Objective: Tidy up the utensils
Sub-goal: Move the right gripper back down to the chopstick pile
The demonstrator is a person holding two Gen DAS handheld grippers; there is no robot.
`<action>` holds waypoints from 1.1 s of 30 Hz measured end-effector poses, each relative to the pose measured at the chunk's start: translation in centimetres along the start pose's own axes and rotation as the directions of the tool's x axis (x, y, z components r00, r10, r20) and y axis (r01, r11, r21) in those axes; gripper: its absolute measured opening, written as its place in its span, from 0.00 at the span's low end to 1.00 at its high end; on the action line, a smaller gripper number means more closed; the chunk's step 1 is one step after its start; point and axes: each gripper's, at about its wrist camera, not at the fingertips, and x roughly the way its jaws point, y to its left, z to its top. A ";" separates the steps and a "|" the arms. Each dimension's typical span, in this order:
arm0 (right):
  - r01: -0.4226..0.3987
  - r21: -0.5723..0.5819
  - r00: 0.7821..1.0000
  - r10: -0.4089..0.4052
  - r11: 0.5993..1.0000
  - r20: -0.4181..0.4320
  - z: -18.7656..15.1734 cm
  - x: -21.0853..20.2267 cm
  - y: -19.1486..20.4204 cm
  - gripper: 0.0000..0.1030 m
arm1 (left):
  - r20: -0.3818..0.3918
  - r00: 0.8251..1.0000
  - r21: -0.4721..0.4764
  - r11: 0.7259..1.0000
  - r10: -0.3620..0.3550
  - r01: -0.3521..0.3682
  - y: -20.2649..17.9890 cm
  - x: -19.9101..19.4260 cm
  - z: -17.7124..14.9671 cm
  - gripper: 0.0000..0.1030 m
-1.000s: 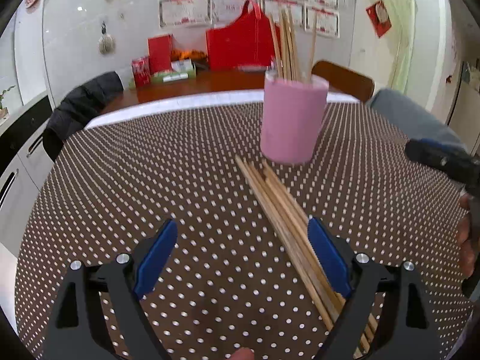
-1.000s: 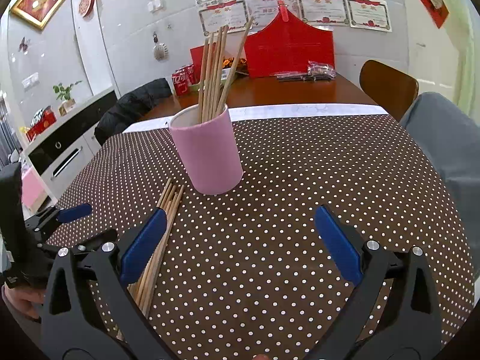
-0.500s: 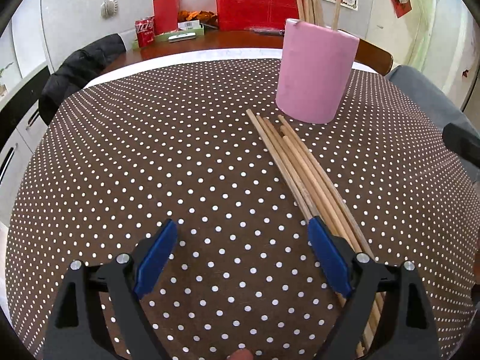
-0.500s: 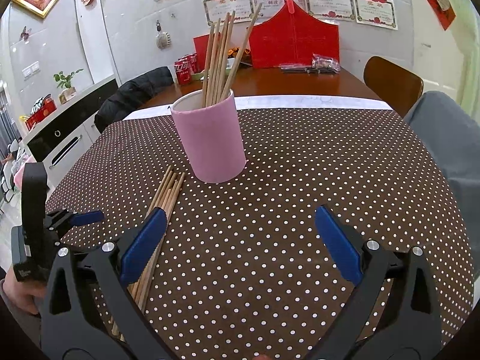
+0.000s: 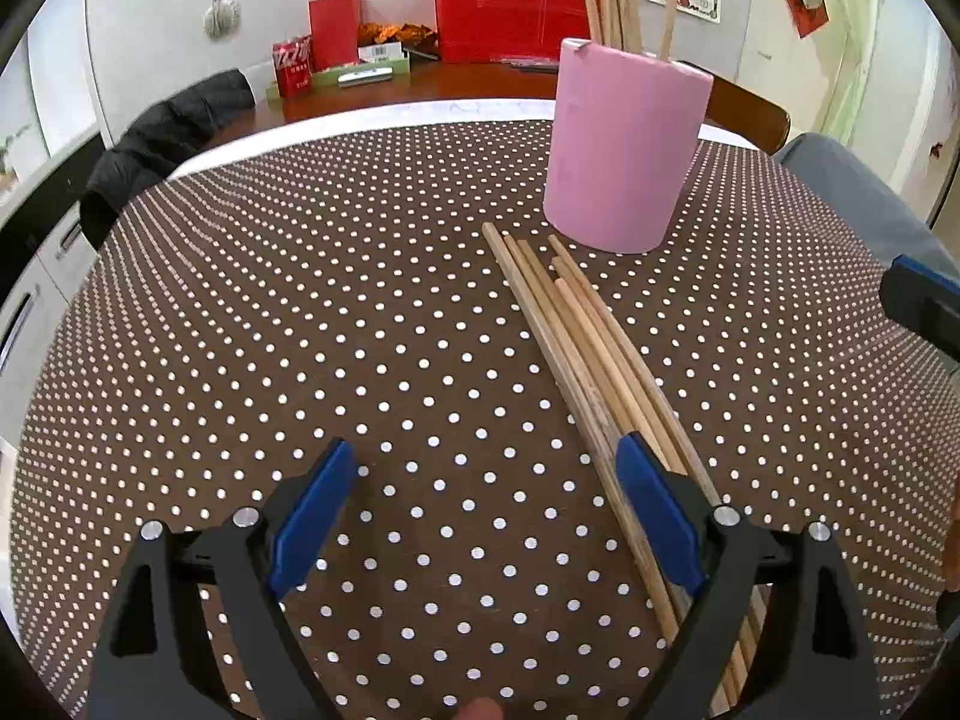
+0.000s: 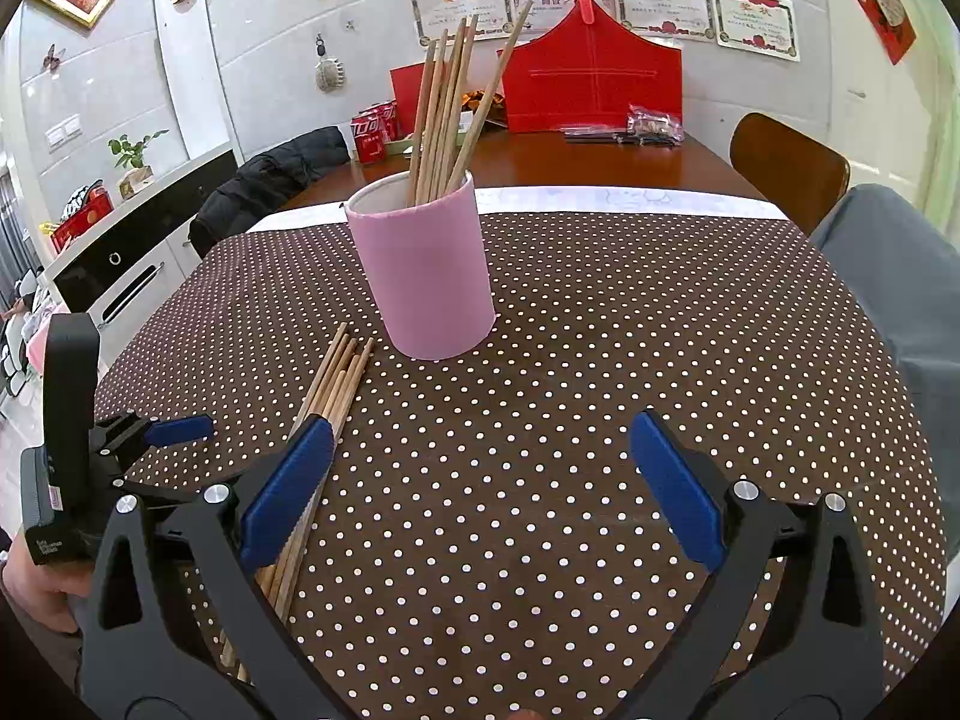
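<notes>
With the left gripper [image 5: 483,483] and right gripper [image 6: 480,456] both hanging wide open and empty, closing on the bunched chopsticks [image 5: 591,360] is risking lifting several or scattering them toward the pink holder [image 5: 624,144].

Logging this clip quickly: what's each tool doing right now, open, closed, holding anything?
Left tool: open, holding nothing, over the loose chopsticks.
Right tool: open, holding nothing.

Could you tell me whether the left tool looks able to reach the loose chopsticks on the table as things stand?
Probably yes: the left tool is open, the loose chopsticks lie bare beside its right finger, and the pink holder stands beyond them.
</notes>
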 end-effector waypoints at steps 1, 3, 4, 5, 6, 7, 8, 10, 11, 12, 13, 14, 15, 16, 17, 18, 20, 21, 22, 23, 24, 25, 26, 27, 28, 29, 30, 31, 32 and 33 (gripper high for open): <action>0.000 -0.001 1.000 0.000 1.000 -0.002 0.0 0.1 0.0 0.94 | 0.003 1.000 0.005 1.000 0.012 -0.012 -0.2 0.0 0.0 0.86; -0.002 -0.006 1.000 0.002 1.000 -0.008 -0.1 0.1 0.2 0.94 | 0.006 1.000 0.012 1.000 0.027 -0.027 -0.5 -0.1 -0.1 0.86; -0.001 -0.010 1.000 0.001 1.000 -0.011 -0.2 0.2 0.3 0.94 | 0.006 0.999 0.012 0.999 0.039 -0.039 -0.6 -0.1 0.0 0.86; -0.001 -0.013 1.000 0.001 1.000 -0.013 -0.2 0.3 0.4 0.94 | 0.005 0.998 0.010 0.998 0.056 -0.056 -0.7 0.0 0.1 0.86; -0.001 -0.018 1.000 0.001 1.000 -0.015 -0.2 0.4 0.6 0.94 | -0.015 0.995 0.012 0.995 0.099 -0.099 -0.7 0.5 0.2 0.87; -0.001 -0.021 1.000 0.000 1.000 -0.018 -0.3 0.5 0.8 0.94 | -0.019 0.995 -0.003 0.995 0.097 -0.097 -0.5 0.5 0.4 0.87; -0.002 -0.027 1.000 0.001 1.000 -0.021 -0.3 0.5 0.9 0.94 | -0.025 0.996 -0.013 0.996 0.086 -0.087 -0.2 0.7 0.5 0.87; -0.005 -0.039 1.000 0.004 0.999 -0.027 -0.4 0.6 1.2 0.94 | -0.032 0.998 -0.030 0.998 0.057 -0.058 0.4 0.7 0.5 0.87; -0.008 -0.046 0.999 0.007 0.999 -0.032 -0.4 0.7 1.3 0.94 | -0.032 0.998 -0.033 0.998 0.048 -0.049 0.7 0.7 0.5 0.87; -0.014 -0.053 0.999 0.012 0.999 -0.041 -0.5 0.7 1.5 0.94 | -0.032 0.998 -0.030 0.998 0.046 -0.047 0.8 0.6 0.4 0.87; -0.026 -0.062 0.998 0.022 0.998 -0.056 -0.6 0.9 1.7 0.94 | -0.031 0.999 -0.027 0.999 0.040 -0.041 1.0 0.5 0.3 0.87; -0.045 -0.076 0.996 0.039 0.996 -0.080 -0.7 1.1 2.0 0.94 | -0.028 0.999 -0.023 0.999 0.035 -0.036 1.1 0.5 0.2 0.87; -0.058 -0.088 0.994 0.049 0.994 -0.100 -0.8 1.4 2.4 0.94 | -0.027 0.999 -0.025 0.999 0.035 -0.036 1.3 0.3 0.0 0.87; -0.071 -0.110 0.990 0.056 0.991 -0.132 -1.1 2.0 3.0 0.94 | -0.027 0.999 -0.028 0.999 0.036 -0.037 1.5 0.3 -0.1 0.87; -0.076 -0.126 0.986 0.055 0.989 -0.157 -1.3 2.4 3.5 0.94 | -0.026 0.999 -0.030 0.999 0.033 -0.034 1.6 0.2 -0.2 0.87; -0.076 -0.149 0.981 0.047 0.986 -0.188 -1.7 3.1 4.2 0.94 | -0.025 0.999 -0.029 0.999 0.032 -0.032 1.7 0.1 -0.4 0.87; -0.071 -0.184 0.972 0.027 0.980 -0.232 -2.3 4.2 5.2 0.94 | -0.024 0.999 -0.031 0.999 0.030 -0.030 2.2 0.0 -0.5 0.87; -0.067 -0.195 0.970 0.018 0.978 -0.241 -2.5 4.5 5.6 0.94 | -0.024 0.999 -0.033 0.999 0.029 -0.030 2.4 0.0 -0.6 0.87; -0.062 -0.208 0.969 0.009 0.976 -0.248 -2.7 4.8 6.0 0.94 | -0.024 0.999 -0.033 0.999 0.028 -0.029 2.6 -0.1 -0.7 0.87; -0.060 -0.215 0.968 0.004 0.975 -0.252 -2.9 4.9 6.3 0.94 | -0.023 0.999 -0.031 0.999 0.027 -0.028 2.7 -0.2 -0.7 0.87; -0.055 -0.224 0.967 -0.003 0.973 -0.254 -3.1 5.1 6.6 0.94 | -0.024 0.999 -0.032 0.999 0.027 -0.028 2.7 0.0 -0.6 0.87; -0.047 -0.232 0.967 -0.014 0.972 -0.254 -3.1 5.3 6.8 0.94 | -0.024 0.999 -0.032 0.999 0.027 -0.028 2.8 -0.1 -0.7 0.87; -0.031 -0.248 0.966 -0.034 0.968 -0.256 -3.3 5.6 7.0 0.94 | -0.024 0.999 -0.032 0.999 0.026 -0.027 2.8 0.0 -0.7 0.87; -0.029 -0.254 0.967 -0.037 0.967 -0.253 -3.4 5.6 7.2 0.94 | -0.024 0.999 -0.031 0.999 0.025 -0.026 2.8 -0.1 -0.7 0.87; -0.025 -0.255 0.966 -0.042 0.967 -0.254 -3.4 5.6 7.2 0.94 | -0.024 0.999 -0.029 0.999 0.026 -0.026 2.9 0.0 -0.7 0.87; -0.016 -0.258 0.966 -0.051 0.966 -0.252 -3.4 5.6 7.2 0.94 | -0.025 0.999 -0.027 0.999 0.027 -0.028 2.8 -0.1 -0.7 0.87; -0.004 -0.265 0.967 -0.064 0.964 -0.247 -3.5 5.6 7.3 0.94 | -0.025 0.999 -0.026 0.999 0.027 -0.028 2.9 0.0 -0.7 0.87; 0.008 -0.270 0.967 -0.076 0.963 -0.243 -3.5 5.6 7.4 0.94 | -0.025 0.999 -0.025 0.999 0.027 -0.028 2.9 0.0 -0.7 0.87; 0.011 -0.269 0.967 -0.079 0.963 -0.243 -3.5 5.6 7.4 0.94 | -0.025 0.999 -0.025 0.999 0.027 -0.027 2.9 0.0 -0.7 0.87; 0.009 -0.267 0.966 -0.077 0.964 -0.247 -3.4 5.6 7.4 0.94 | -0.025 0.999 -0.025 0.999 0.027 -0.028 2.8 0.0 -0.7 0.87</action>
